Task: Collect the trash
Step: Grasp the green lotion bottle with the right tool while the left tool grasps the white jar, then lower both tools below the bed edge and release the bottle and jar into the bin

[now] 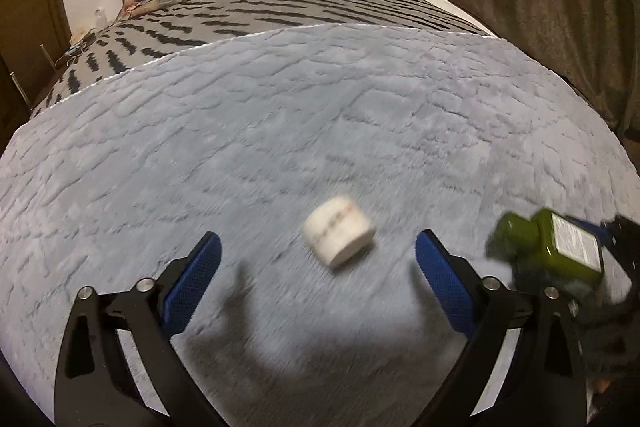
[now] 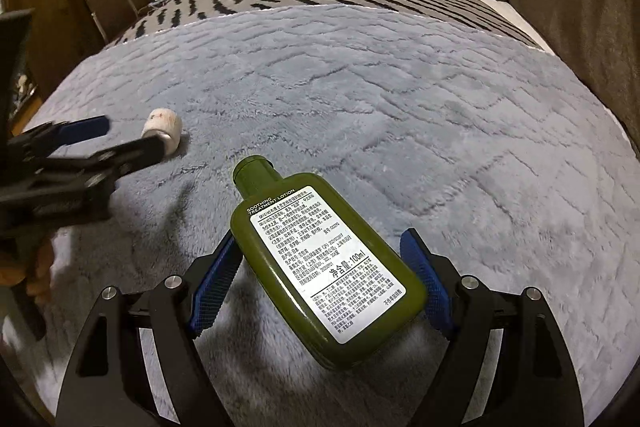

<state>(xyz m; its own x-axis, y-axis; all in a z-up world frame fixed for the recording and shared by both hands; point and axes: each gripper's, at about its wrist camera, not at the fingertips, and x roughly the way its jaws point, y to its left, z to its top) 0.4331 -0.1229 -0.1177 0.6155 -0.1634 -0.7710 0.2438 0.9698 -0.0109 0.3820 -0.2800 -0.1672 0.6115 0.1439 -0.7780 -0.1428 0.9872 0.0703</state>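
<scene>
lying near the bed's foot edge, a green lotion bottle is clamped in the right gripper's jaws; a small white roll is flanked, untouched, by the left gripper's wide jaws.

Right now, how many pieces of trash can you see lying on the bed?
2: a small white jar ahead of the left gripper, and a green lotion bottle between the right gripper's fingers. Others may be hidden.
</scene>
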